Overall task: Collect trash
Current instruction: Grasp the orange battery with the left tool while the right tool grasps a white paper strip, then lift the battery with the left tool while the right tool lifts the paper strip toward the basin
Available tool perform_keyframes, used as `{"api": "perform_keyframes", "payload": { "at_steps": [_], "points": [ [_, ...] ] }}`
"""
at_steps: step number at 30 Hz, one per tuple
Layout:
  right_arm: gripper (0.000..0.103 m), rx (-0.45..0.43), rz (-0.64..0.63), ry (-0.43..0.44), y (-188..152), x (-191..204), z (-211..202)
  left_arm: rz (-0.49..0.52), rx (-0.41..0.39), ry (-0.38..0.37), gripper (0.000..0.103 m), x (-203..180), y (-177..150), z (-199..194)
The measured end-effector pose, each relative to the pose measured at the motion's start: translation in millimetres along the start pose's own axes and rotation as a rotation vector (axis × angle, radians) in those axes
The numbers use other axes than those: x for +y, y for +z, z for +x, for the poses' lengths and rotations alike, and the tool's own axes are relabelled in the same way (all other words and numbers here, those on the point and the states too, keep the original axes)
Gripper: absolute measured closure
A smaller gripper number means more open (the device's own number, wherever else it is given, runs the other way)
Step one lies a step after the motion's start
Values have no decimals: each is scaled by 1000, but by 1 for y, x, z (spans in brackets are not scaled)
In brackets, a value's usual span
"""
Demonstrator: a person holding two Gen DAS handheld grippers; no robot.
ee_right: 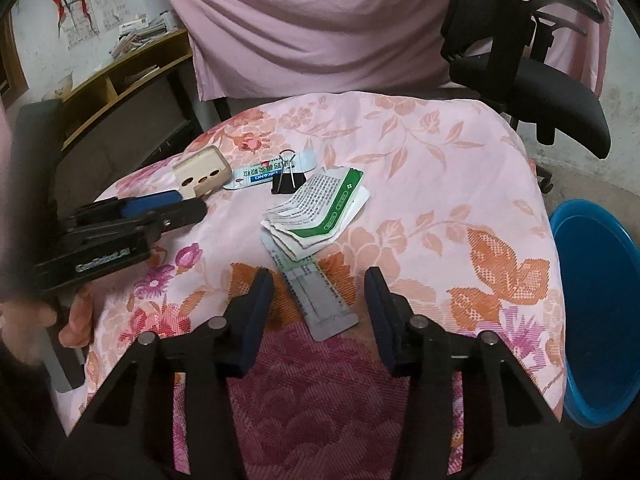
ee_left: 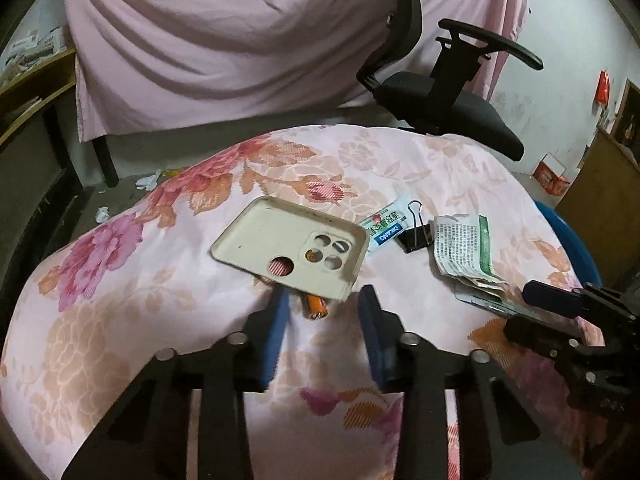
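Note:
An orange battery (ee_left: 316, 307) lies on the floral cloth (ee_left: 120, 300), half under the near edge of a cream phone case (ee_left: 288, 244). My left gripper (ee_left: 325, 293) is open, its blue pads either side of the battery without touching it. To the right lie a sachet (ee_left: 384, 228), a black binder clip (ee_left: 416, 236) and a folded printed leaflet (ee_right: 320, 208). A grey flat strip (ee_right: 324, 300) sticks out from under the leaflet. My right gripper (ee_right: 318, 274) is open, straddling the strip's near end, pads apart from it.
A blue bin (ee_right: 600, 280) stands on the floor at the table's right edge. A black office chair (ee_left: 448, 100) and a pink hanging sheet (ee_left: 240, 40) are behind the table. A wooden shelf (ee_right: 120, 80) stands at the left. Paper scraps (ee_left: 148, 180) lie on the floor.

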State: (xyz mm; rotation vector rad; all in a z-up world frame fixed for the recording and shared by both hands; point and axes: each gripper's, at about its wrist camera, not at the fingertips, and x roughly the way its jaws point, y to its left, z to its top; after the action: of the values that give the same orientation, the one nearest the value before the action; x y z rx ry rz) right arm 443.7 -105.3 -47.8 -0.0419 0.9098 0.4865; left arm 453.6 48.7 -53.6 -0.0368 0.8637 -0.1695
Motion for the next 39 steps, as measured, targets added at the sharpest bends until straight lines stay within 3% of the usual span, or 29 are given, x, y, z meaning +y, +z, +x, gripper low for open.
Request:
{"api": "perform_keyframes", "payload": {
  "at_steps": [3, 8, 10, 14, 24, 32, 39],
  "points": [
    [40, 2, 2, 2, 1, -1, 0, 33, 10, 23, 91, -6, 0, 3],
    [45, 27, -31, 17, 1, 4, 3, 84, 10, 53, 96, -16, -6, 1],
    [47, 37, -55, 15, 0, 8, 3, 93, 12, 49, 96, -18, -10, -2],
    [63, 51, -66, 35, -1, 8, 4, 82, 17, 22, 96, -20, -21, -10],
    [64, 17, -51, 117, -9, 7, -9, 13, -38, -55, 96, -33, -37, -39],
    [64, -182, -42, 153, -10, 4, -44, -108, -234, -67, 96, -27, -35, -65],
    [64, -415, -59, 113, -11, 7, -82, -87, -418, -43, 96, -40, -37, -94]
  ]
}}
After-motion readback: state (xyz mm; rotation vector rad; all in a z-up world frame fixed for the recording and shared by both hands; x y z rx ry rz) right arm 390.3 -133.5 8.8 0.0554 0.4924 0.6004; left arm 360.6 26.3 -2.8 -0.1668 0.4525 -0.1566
